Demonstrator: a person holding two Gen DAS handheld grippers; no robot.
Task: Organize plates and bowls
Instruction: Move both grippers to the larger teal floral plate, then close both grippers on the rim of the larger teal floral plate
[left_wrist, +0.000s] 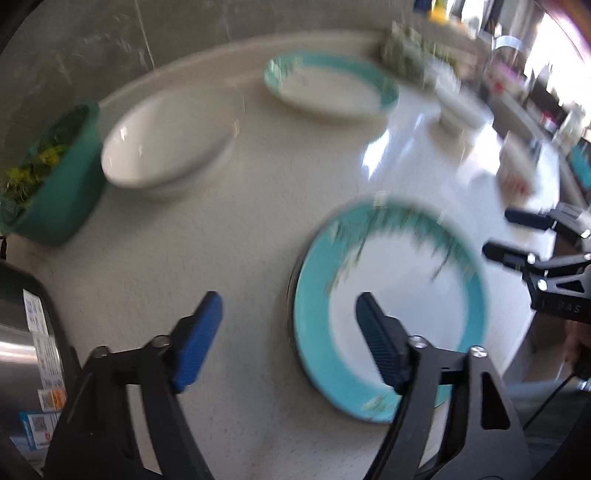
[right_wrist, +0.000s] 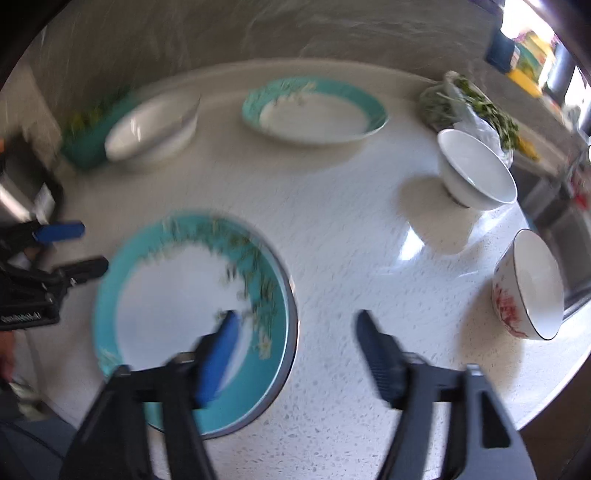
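Plates and bowls sit scattered on a pale speckled stone countertop (right_wrist: 332, 236). Nearest is a round white plate with a broad turquoise rim and leafy pattern (right_wrist: 177, 295), lying flat on the counter; a thin dark edge shows under its rim, perhaps another plate beneath, though blur hides which. Beyond that plate, toward the wall, lies a second turquoise-rimmed white plate (right_wrist: 317, 114). To the far left of the near plate rests a wide plain white bowl (right_wrist: 151, 125), touching or just beside a green tub of leafy greens (left_wrist: 55, 177). To its right stand a small white footed bowl (right_wrist: 476, 170) and, nearer the counter's edge, a white bowl with red flower print (right_wrist: 528, 288). A clear bag of greens (right_wrist: 469, 107) lies behind the footed bowl.

The left gripper (left_wrist: 288, 332) hangs above the near plate's left rim, jaws spread wide, nothing between them. The right gripper (right_wrist: 295, 347) hangs over its right rim, likewise spread and empty.
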